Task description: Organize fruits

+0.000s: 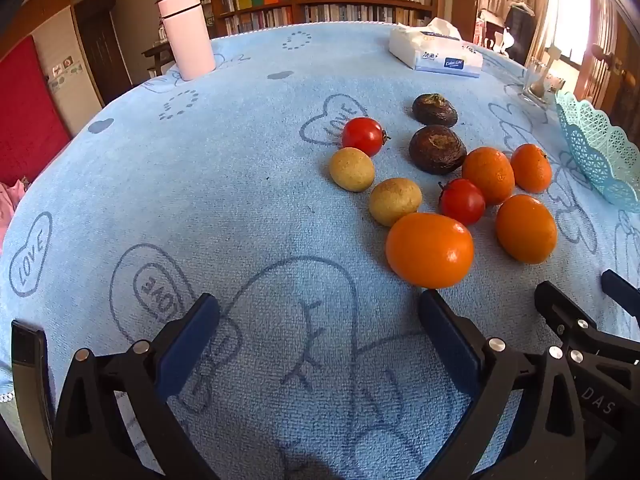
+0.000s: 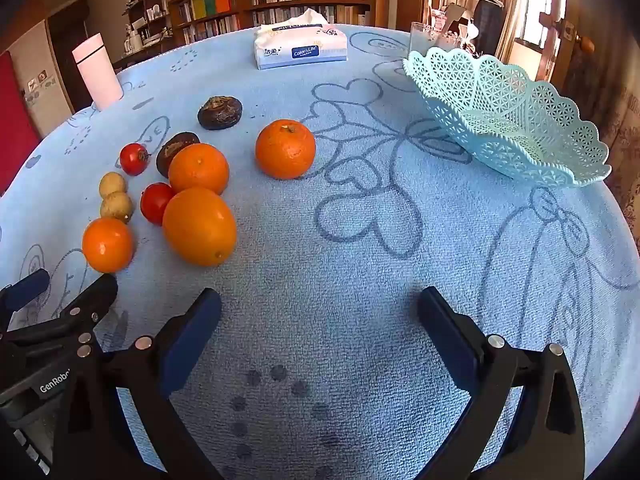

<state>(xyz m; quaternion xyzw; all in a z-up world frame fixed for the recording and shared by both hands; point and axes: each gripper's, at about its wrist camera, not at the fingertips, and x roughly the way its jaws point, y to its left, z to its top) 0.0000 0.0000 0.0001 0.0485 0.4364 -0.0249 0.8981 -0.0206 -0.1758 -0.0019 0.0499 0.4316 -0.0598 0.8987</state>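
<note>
Loose fruit lies on the blue towel-covered table: several oranges, the nearest one just beyond my left gripper's right finger, and a big one in the right wrist view. Two red tomatoes, two yellow-brown fruits and two dark brown fruits lie among them. One orange sits apart, nearer the empty turquoise lattice basket. My left gripper is open and empty. My right gripper is open and empty, over bare cloth.
A pink tumbler stands at the far left of the table. A tissue pack lies at the far edge. A clear glass stands behind the basket. Bookshelves fill the room behind.
</note>
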